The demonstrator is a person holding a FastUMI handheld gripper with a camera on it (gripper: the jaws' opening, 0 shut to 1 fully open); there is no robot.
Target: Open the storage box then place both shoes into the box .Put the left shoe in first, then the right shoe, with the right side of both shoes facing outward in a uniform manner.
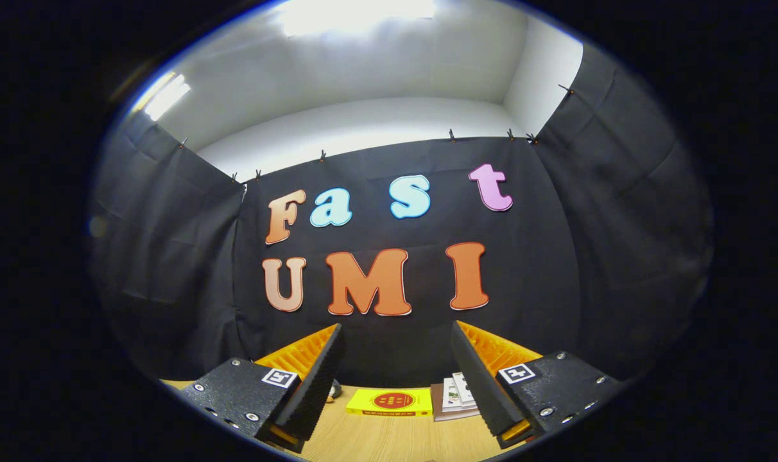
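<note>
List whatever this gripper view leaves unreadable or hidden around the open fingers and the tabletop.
- Small dark object beside the left finger: mostly hidden by that finger, so its kind is unclear.
- Booklets next to the yellow book: partly covered by the right finger; print too small.
- Wooden table: near part cut off by the view's lower edge.
- Gripper: open, holding nothing.

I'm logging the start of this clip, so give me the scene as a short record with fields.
gripper: open, fingers apart with nothing between them
surface: wooden table
between the fingers, beyond them: yellow book lying flat
beside the book: stack of booklets, partly behind one finger
near the other finger: small dark object, too hidden to identify
backdrop: black cloth wall
task progress: nothing gripped yet
</note>
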